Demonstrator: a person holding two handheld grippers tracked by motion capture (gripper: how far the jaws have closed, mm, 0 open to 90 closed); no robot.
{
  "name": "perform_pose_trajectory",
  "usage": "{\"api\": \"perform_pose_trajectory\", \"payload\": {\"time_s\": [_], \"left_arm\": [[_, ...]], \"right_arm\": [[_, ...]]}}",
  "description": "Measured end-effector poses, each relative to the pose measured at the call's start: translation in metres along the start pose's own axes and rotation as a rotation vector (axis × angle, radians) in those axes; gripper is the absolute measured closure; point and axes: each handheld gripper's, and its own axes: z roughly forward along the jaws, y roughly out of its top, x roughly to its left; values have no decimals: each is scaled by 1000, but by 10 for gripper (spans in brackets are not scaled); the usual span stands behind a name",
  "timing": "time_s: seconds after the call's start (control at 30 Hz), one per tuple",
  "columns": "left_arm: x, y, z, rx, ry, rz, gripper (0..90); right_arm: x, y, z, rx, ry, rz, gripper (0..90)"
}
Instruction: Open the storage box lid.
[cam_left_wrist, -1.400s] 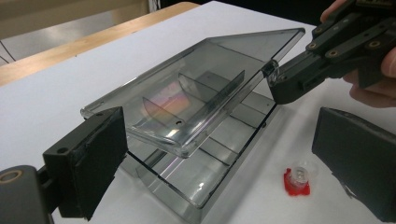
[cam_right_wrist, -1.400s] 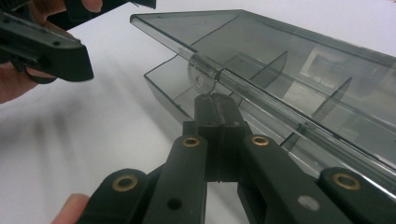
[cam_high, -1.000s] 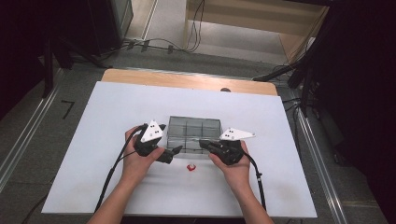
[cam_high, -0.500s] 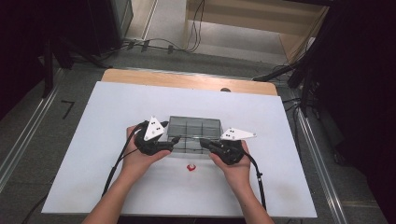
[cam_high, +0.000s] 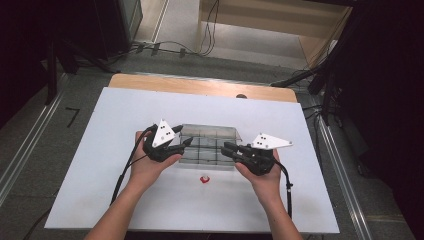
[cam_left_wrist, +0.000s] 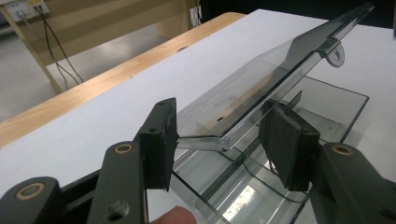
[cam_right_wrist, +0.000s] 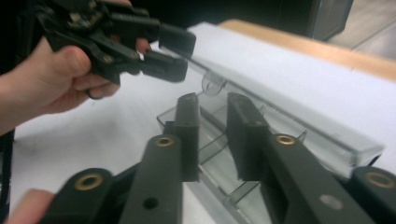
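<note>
Both grippers (cam_high: 186, 142) (cam_high: 227, 148) raised lid (cam_left_wrist: 261, 88) higher.

The table (cam_high: 125, 165) is bright white under light from above. The room around is dark. Close jaws look blurry.

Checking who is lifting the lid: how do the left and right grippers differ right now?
The left gripper has its jaws either side of the raised clear lid at one corner; the right gripper is open and empty above the box's compartments. The left gripper sits at the box's left end, the right gripper at its right end. Both are black, hand-held, and point inward.
</note>
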Motion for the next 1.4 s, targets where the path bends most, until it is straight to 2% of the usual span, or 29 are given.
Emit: {"api": "perform_pose_trajectory", "payload": {"time_s": [0.13, 0.23, 0.3, 0.5, 0.63, 0.83, 0.97, 1.07, 1.13, 1.17, 1.4], "left_arm": [[1, 3, 0, -10, 1, 1, 490], [3, 5, 1, -20, -3, -5, 505], [4, 6, 2, -28, -3, -15, 512], [8, 9, 3, -45, -11, -38, 526], [11, 11, 4, -50, -12, -47, 536], [15, 16, 6, -60, -15, -60, 552], [19, 16, 7, -77, -18, -88, 560], [21, 18, 7, -86, -16, -101, 567], [23, 19, 7, -88, -15, -106, 575], [24, 19, 7, -90, -16, -110, 580], [32, 22, 6, -103, -6, -145, 635]], "right_arm": [[-4, 8, -13, -43, -26, -24, 491], [-10, 10, -20, -62, -72, -13, 324], [-14, 9, -22, -55, -105, 0, 197], [-29, 6, -24, -55, -73, 32, 6], [-35, 5, -19, -55, -84, 36, 0], [-50, 0, -1, -24, -107, 91, 0], [-53, 0, 10, -1, -104, 84, 0], [-55, 2, 15, -3, -137, 105, 50], [-57, 5, 17, -9, -156, 110, 136], [-58, 6, 18, -13, -161, 104, 140], [-60, 12, 23, -29, -220, 79, 371]]}}
